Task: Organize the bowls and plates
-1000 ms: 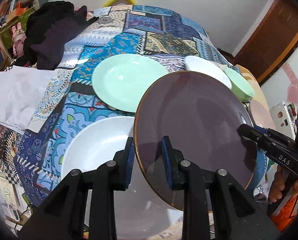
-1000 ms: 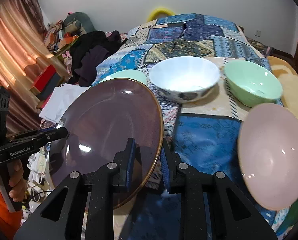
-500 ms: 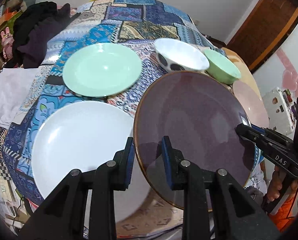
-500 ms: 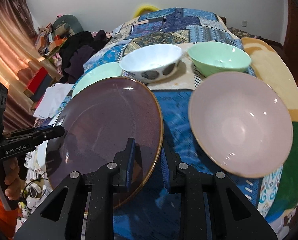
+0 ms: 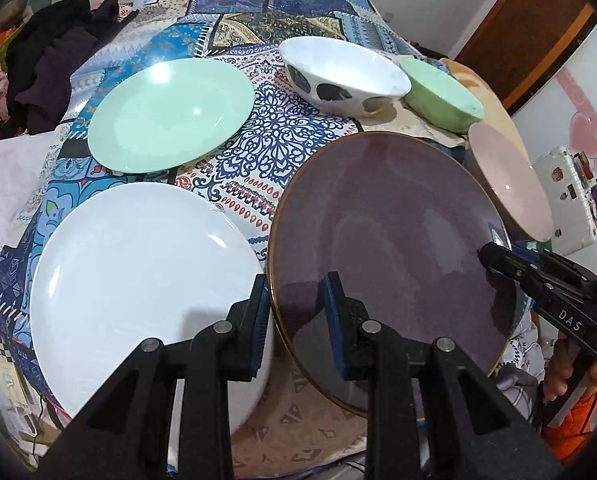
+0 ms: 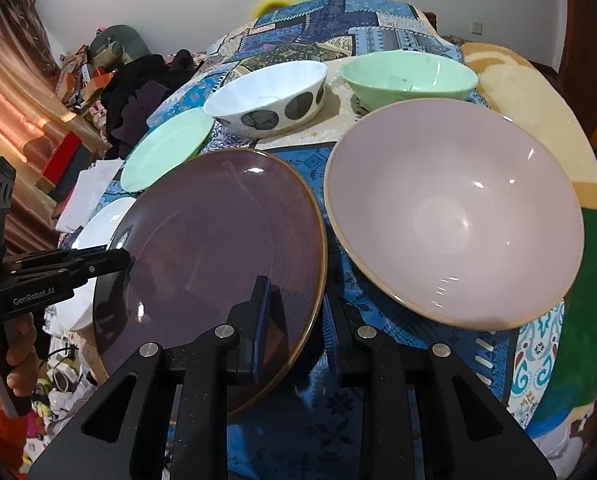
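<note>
Both grippers hold one dark purple plate (image 5: 394,232) with a gold rim, tilted above the table's near edge. My left gripper (image 5: 294,312) is shut on its left rim. My right gripper (image 6: 294,316) is shut on its right rim; the plate (image 6: 218,248) fills the left of that view. A white plate (image 5: 138,280) lies left of it, a mint green plate (image 5: 170,114) beyond. A white bowl with dark dots (image 5: 342,72), a green bowl (image 5: 442,96) and a large pink bowl (image 6: 454,216) stand to the right.
The table wears a blue patchwork cloth (image 5: 274,144). Dark clothes (image 5: 46,64) are piled at the far left. A white device (image 5: 570,196) sits off the table's right side. A wooden door (image 5: 522,40) stands beyond.
Both grippers and the purple plate have moved back and lower toward the table's near edge. The white plate and pink bowl now show in full.
</note>
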Available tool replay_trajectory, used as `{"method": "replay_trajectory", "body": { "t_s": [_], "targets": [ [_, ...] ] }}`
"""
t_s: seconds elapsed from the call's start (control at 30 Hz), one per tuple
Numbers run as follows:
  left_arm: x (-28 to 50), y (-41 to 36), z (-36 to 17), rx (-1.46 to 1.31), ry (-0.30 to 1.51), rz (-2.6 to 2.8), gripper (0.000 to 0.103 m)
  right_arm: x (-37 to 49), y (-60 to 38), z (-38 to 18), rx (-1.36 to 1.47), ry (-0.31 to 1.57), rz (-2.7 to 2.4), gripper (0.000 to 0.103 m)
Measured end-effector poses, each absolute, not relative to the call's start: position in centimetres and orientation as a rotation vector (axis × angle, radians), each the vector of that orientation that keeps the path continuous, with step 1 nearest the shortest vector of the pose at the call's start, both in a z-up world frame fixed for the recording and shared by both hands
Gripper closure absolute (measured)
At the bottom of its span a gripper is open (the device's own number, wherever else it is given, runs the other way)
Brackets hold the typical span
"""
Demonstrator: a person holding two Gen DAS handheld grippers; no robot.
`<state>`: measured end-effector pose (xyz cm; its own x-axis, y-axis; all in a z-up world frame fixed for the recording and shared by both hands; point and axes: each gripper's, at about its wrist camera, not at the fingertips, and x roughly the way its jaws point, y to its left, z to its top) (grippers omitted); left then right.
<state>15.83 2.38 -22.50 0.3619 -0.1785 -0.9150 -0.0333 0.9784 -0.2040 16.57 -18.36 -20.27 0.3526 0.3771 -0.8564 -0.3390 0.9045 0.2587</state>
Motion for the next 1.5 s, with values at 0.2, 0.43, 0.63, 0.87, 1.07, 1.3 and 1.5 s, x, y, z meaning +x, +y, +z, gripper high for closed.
{"method": "replay_trajectory", "body": {
  "t_s": [0.2,0.43,0.63,0.87,1.07,1.3,1.5],
  "targets": [
    [16.8,2.5,-23.2,-0.198,1.210,-0.094,0.077,17.1,-18.3,-20.9,0.039,1.136,0.457,0.081],
    [17.6,2.8,-24.0,-0.199,1.228,-0.095,0.077,17.5,-18.6,-21.4,0.063,1.150,0.452,0.081],
    [17.9,2.7,-24.2,-0.183,1.218,-0.091,0.077,17.5,-18.8,-21.5,0.074,1.157,0.453,0.080],
    [17.7,2.8,-24.0,-0.193,1.208,-0.092,0.077,17.0,-18.6,-20.7,0.036,1.136,0.435,0.079],
    [16.8,3.2,-23.0,-0.188,1.180,-0.074,0.076,16.3,-18.8,-19.2,0.012,1.095,0.422,0.077],
    [14.9,3.9,-20.7,-0.180,1.119,-0.050,0.076,15.6,-18.3,-16.7,-0.016,1.033,0.444,0.073],
    [12.9,5.1,-17.7,-0.187,1.027,-0.024,0.065,15.0,-16.2,-14.5,-0.033,0.969,0.500,0.065]
  ]
}}
